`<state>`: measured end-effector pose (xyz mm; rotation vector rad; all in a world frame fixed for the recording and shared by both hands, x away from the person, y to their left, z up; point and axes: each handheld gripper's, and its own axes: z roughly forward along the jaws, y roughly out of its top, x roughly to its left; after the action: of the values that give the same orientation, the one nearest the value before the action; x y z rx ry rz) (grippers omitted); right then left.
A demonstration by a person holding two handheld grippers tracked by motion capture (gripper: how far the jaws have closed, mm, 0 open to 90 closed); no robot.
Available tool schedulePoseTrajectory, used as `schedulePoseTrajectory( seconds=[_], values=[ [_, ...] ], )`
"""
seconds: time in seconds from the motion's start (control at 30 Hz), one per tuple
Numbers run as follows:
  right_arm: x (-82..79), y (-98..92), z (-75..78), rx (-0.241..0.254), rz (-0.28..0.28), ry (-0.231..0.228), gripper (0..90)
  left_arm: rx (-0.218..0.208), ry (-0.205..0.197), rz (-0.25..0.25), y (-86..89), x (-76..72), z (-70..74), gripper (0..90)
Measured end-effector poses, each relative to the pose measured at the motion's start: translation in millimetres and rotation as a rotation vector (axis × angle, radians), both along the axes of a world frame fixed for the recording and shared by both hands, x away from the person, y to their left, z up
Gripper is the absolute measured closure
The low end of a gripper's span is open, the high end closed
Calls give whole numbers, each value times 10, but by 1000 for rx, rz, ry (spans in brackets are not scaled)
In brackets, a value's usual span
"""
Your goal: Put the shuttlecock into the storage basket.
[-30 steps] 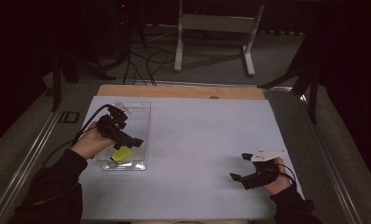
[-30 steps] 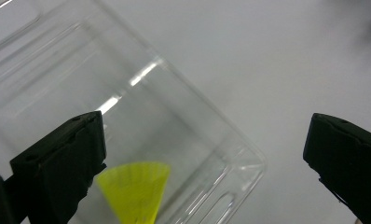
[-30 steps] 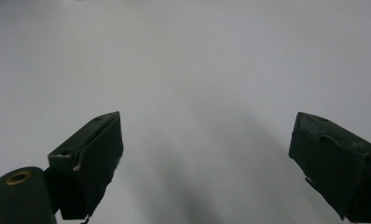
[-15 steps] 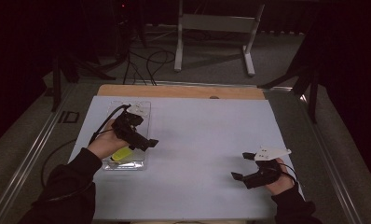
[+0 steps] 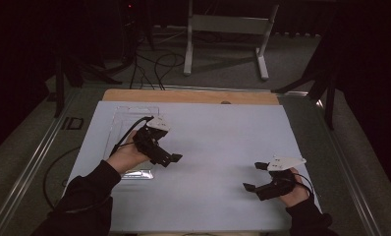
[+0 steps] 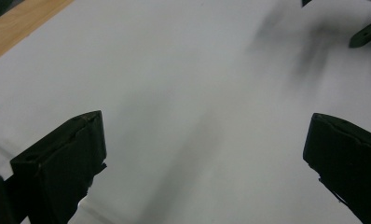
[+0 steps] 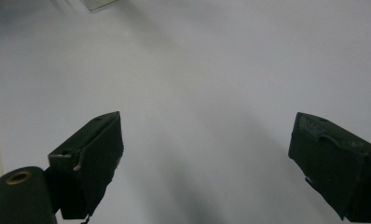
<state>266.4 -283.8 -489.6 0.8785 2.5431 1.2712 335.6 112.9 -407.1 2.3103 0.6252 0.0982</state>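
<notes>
My left gripper [image 5: 168, 158] hovers over the white table sheet [image 5: 218, 142], just right of a clear plastic tray [image 5: 129, 118]. In the left gripper view its jaws stand wide apart around bare white sheet [image 6: 207, 135]. The right gripper [image 5: 252, 176] rests low near the table's front right, also open. The right gripper view has bare sheet between that gripper's jaws [image 7: 207, 140]. A corner of the clear tray [image 7: 97, 3] sits at the top of that view. The person's left hand [image 5: 127, 156] covers the tray's near end.
A wooden strip [image 5: 188, 96] runs along the table's far edge. Behind the table stand a white metal frame [image 5: 228, 29] and floor cables [image 5: 154, 61]. A metal rail [image 5: 31, 162] borders the table's left side. Part of the right gripper [image 6: 365, 35] appears far off in the left gripper view.
The left gripper has swung right, from over the tray to over the bare sheet. A yellow item seen in the tray earlier is now hidden behind the hand. The right gripper barely moved.
</notes>
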Motion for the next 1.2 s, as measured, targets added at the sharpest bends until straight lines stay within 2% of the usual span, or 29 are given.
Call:
schedulePoseTrajectory(
  seconds=[0.2,0.33,0.4,0.47,0.5,0.57,0.67,0.73,0.9,1.2],
  values=[
    [-3,-9,-11,-1,2,7,103,-11,-18,-59,-199,-117,-40,2],
    [-4,-5,-12,1,5,6,102,-10,-11,-86,-301,-167,-72,2],
    [-5,-3,-16,-1,7,5,102,-12,-9,-122,-399,-223,-116,2],
    [-7,-5,-18,0,7,7,103,-37,-8,-136,-440,-256,-155,2],
    [-7,-5,-19,2,9,5,102,-36,-12,-149,-453,-267,-173,2],
    [-9,-3,-19,1,5,5,102,-43,-19,-158,-475,-296,-215,2],
    [-12,2,-21,0,5,4,102,-34,-11,-171,-496,-335,-282,2],
    [-9,6,-29,-3,8,5,102,-44,-2,-166,-512,-372,-332,1],
    [-11,20,-36,-4,16,13,102,-25,17,-182,-530,-438,-464,2],
    [-18,24,-57,-9,25,10,103,-12,41,-179,-451,-559,-677,2]
  ],
)
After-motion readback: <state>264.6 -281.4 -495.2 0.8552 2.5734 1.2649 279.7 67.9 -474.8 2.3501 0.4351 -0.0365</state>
